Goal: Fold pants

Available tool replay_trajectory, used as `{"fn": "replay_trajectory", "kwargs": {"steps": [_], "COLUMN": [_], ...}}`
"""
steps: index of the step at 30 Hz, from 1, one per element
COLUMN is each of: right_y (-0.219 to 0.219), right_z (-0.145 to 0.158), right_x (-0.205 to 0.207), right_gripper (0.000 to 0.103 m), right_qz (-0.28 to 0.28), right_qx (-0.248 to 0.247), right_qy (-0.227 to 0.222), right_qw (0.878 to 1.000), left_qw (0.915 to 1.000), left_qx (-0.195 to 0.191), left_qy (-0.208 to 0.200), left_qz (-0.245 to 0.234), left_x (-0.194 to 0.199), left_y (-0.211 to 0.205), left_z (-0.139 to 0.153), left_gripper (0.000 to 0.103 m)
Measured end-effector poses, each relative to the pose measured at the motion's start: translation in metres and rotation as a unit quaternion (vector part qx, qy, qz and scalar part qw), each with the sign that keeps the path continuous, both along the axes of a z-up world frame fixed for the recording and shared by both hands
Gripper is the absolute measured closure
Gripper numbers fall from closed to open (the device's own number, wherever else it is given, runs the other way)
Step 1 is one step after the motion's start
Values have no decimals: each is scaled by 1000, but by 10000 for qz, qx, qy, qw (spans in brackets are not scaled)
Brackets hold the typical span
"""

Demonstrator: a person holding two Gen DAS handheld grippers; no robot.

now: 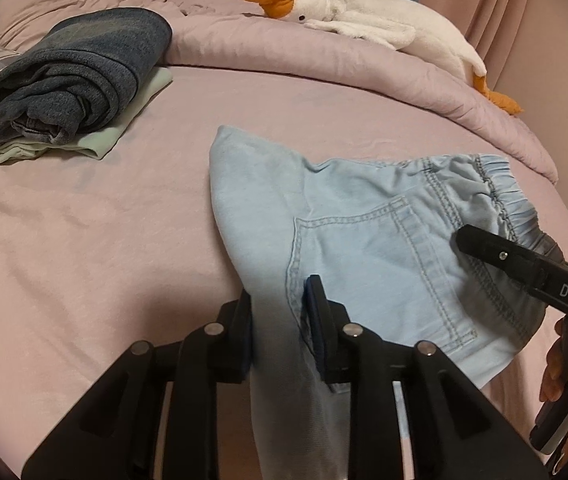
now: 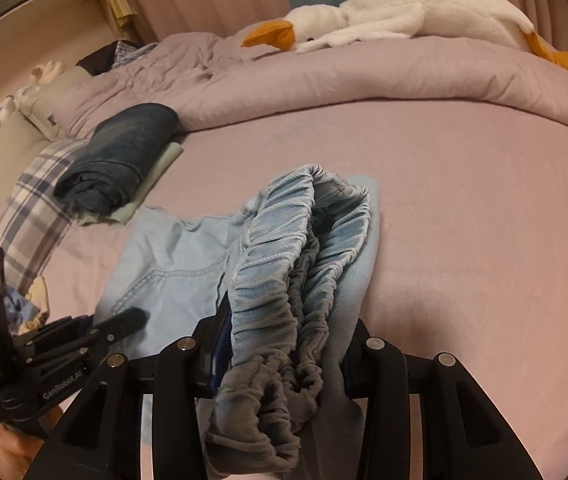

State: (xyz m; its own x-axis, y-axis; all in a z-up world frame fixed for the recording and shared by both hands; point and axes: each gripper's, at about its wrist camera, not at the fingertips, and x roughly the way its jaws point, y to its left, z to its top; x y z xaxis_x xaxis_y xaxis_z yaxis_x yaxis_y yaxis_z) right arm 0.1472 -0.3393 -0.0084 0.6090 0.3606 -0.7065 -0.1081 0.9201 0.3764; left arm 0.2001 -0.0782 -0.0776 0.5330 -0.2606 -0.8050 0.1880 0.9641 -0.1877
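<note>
Both wrist cameras look down along their own fingers, very near the pale blue pants (image 1: 364, 248) (each also sees the other gripper), sharing the bed (image 1: 104, 240) and plush goose (image 2: 384, 20).

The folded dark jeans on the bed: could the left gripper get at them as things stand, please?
Probably not yet. The bedsheet between the left gripper and the dark jeans lies bare, but its jaws still have the light blue pants between them.

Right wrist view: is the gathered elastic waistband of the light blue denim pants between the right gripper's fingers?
Yes, the bunched elastic waistband sits between the right gripper fingers, hanging over them.
</note>
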Motion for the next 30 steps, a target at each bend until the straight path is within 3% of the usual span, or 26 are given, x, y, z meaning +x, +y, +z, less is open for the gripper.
{"fn": "replay_trajectory", "kwargs": {"steps": [18, 30], "right_y": [-4, -3], "right_z": [-12, -8], "right_x": [2, -2], "right_gripper": [41, 39], "right_qz": [-111, -169], "right_qx": [-458, -544], "right_qy": [190, 128], "right_qw": [9987, 9983], "left_qw": [9988, 9973], "left_qx": [464, 689], "left_qy": [-49, -65], "left_qz": [139, 233], "left_x": [-1, -2], "left_y": [3, 3], "left_z": [-8, -9], "left_gripper": [45, 30]}}
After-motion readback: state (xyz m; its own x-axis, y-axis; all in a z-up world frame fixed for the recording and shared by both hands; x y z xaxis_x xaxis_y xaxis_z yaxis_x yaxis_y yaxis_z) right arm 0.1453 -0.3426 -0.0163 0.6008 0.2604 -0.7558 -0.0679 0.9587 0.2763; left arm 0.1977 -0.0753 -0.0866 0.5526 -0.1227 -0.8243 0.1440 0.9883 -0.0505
